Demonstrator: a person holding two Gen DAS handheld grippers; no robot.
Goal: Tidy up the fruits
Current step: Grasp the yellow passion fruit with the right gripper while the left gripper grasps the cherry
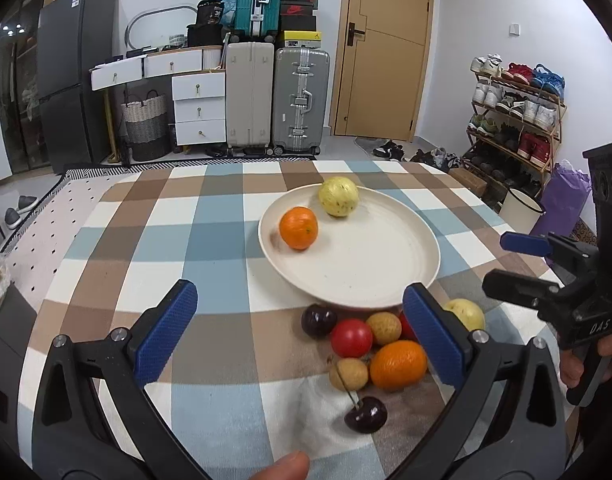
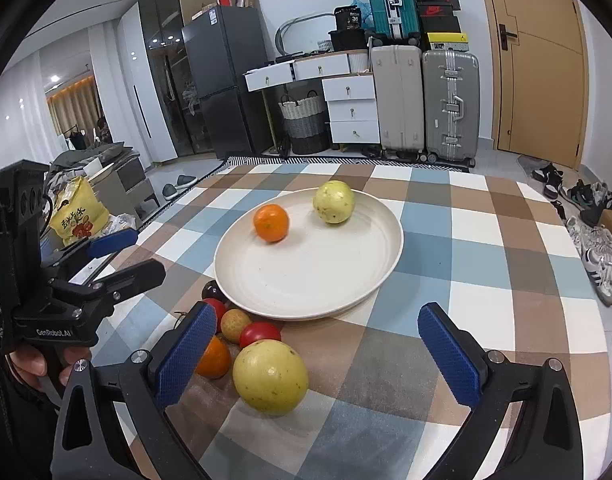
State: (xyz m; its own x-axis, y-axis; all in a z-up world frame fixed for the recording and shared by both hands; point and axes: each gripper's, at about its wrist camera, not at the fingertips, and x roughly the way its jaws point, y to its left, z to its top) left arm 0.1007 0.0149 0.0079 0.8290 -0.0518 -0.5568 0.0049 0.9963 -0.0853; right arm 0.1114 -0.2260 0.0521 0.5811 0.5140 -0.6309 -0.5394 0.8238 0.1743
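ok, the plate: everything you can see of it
The plate is round, cream-white, matte, with faint concentric ridges and a low raised rim. It lies flat on the checked tablecloth. An orange and a yellow-green fruit sit on its far side, apart. Loose fruit crowds its near edge; neither gripper touches it.

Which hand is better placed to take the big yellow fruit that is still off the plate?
Right. In its own view the yellow fruit lies just ahead of the open right gripper. The left gripper faces the smaller fruits.
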